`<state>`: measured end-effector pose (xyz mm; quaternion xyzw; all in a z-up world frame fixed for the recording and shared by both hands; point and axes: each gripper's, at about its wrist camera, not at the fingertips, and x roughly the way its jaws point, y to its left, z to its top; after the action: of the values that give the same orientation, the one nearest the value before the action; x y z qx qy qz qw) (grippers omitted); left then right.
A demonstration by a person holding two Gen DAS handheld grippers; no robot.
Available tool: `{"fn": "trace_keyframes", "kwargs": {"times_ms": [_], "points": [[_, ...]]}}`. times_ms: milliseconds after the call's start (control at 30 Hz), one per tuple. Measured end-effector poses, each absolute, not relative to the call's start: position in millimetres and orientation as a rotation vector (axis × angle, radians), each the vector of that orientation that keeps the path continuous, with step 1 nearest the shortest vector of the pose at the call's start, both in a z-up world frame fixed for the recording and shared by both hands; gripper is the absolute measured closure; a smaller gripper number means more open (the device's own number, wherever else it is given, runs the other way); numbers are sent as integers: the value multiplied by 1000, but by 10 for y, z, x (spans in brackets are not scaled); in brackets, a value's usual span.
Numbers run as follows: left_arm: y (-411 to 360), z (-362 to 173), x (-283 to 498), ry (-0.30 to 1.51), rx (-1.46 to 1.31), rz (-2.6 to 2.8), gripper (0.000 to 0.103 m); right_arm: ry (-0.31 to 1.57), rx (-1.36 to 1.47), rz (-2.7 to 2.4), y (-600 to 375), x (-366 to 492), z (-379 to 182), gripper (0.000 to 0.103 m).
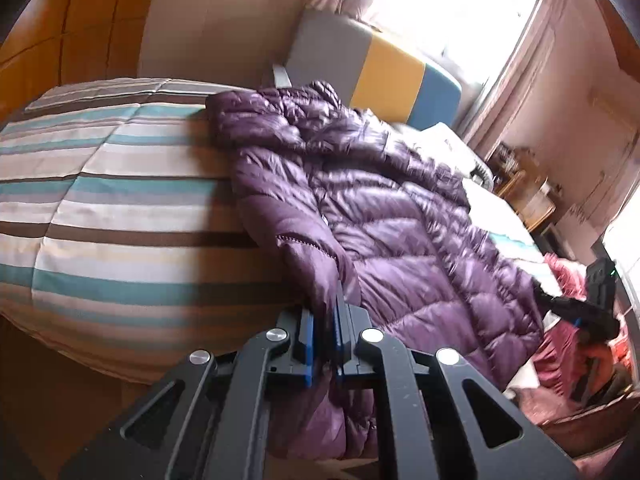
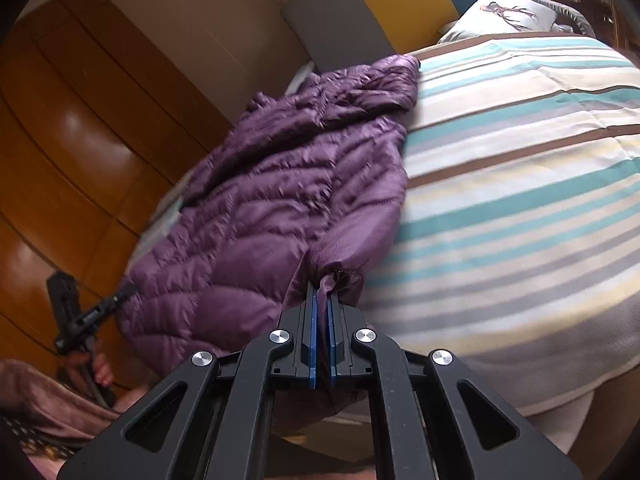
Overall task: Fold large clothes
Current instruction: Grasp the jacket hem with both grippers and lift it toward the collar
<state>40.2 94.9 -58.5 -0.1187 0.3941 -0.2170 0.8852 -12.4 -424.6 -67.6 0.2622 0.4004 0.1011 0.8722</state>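
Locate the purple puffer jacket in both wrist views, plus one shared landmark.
Left wrist: purple puffer jacket runs centre to lower right, edge pinched in the left gripper.
Right wrist: jacket lies left of centre, cuff pinched in the right gripper.
Shared landmark: striped duvet.

No readable text, label, brand, number or sign is shown in either wrist view; no lettering is to be made out on anything.

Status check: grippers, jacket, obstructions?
Left hand-held gripper shut on jacket hem. Right hand-held gripper shut on hem too. Jacket on bed. Nothing blocking.
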Motion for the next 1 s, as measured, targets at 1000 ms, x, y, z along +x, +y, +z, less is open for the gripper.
{"fn": "trace_keyframes", "kwargs": {"times_ms": [1000], "points": [[782,-248,1931,725,-425,-403,97,685,766,177,-4724,1503,-329,99]]}}
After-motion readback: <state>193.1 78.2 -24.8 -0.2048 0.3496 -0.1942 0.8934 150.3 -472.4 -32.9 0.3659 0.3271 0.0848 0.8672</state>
